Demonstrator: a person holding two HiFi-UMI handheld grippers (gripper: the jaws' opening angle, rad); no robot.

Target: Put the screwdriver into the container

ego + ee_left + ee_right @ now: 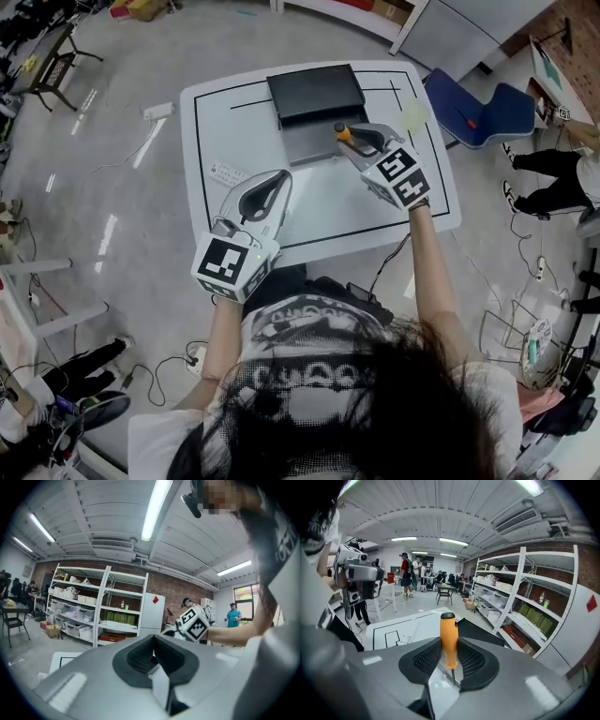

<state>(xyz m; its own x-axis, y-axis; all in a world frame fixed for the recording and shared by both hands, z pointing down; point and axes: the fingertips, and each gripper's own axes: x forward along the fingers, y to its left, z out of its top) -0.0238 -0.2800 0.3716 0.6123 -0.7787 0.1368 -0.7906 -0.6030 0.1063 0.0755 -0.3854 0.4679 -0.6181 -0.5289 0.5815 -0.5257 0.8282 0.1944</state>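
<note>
A black, open container (314, 94) sits at the far middle of the white table (328, 211). My right gripper (354, 138) hovers just off the container's near right corner, shut on the screwdriver (343, 133). In the right gripper view the orange handle with its black cap (448, 639) stands upright between the pads (471, 660), shaft pointing down, with the dark container (477, 631) behind. My left gripper (279, 180) is held over the table's near left part. Its jaws meet with nothing between them (153, 654). The right gripper's marker cube (193, 623) shows beyond it.
A black line frames the table top, and a small paper label (228, 173) lies at its left. A blue chair (478, 112) stands to the right of the table. A power strip (157, 111) and cables lie on the floor. Shelving (520, 602) lines the brick wall.
</note>
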